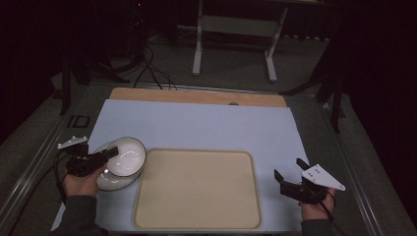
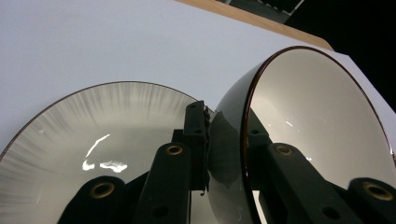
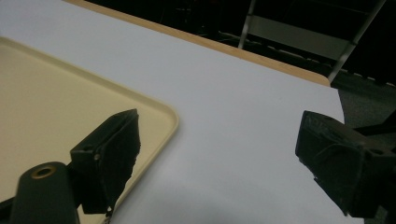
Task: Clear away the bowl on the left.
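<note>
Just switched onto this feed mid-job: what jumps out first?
The left gripper is shut on the rim of a tilted bowl, lifted over a plate at the table's left. The beige tray lies bare in the middle, and the right gripper hangs open beside it.

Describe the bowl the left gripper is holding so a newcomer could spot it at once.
Find the big beige tray in the middle of the pale table mat, then look just past its left edge. There a bowl with a white inside and a dark rim is tilted up, its wall clamped by the left gripper. The plate beneath it lies flat.
</note>
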`<state>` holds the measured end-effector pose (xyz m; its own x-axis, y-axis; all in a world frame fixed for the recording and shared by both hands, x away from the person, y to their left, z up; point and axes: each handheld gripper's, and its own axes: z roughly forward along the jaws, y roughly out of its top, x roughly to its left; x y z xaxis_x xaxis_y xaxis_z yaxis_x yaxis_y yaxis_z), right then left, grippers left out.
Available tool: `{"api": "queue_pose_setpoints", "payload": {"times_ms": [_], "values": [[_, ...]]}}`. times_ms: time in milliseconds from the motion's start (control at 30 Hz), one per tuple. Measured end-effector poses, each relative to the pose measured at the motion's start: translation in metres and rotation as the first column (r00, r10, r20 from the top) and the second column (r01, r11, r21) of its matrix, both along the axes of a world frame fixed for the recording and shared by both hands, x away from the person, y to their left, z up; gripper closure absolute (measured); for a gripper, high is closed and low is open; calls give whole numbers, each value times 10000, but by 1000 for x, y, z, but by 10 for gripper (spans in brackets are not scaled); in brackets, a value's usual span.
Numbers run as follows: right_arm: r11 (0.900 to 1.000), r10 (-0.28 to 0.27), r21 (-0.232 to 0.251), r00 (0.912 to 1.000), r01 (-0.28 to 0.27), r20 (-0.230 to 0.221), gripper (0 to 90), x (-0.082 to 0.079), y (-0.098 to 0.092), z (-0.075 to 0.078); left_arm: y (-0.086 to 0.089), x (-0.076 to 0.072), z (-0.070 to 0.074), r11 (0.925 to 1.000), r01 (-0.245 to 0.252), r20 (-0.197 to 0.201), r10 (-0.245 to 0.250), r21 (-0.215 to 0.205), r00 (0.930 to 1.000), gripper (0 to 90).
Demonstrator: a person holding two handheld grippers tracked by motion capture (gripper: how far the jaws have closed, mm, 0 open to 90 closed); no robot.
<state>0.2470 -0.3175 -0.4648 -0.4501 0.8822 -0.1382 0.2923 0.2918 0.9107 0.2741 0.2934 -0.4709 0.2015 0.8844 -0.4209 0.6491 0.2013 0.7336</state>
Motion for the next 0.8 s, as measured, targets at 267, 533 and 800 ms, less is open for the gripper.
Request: {"api": "queue_pose_setpoints", "payload": {"times_ms": [267, 533, 800], "values": [[10000, -1, 24, 10000, 1, 98, 136, -1, 0, 1, -7, 1, 1, 9998, 192, 24, -192, -40, 9998, 787], [10000, -18, 14, 9999, 18, 104, 136, -1, 0, 1, -15, 2, 1, 9994, 341, 28, -341, -103, 9994, 785], [10000, -42, 6, 9999, 42, 111, 136, -1, 0, 1, -21, 3, 1, 9986, 480, 51, -479, -202, 9988, 782]]}}
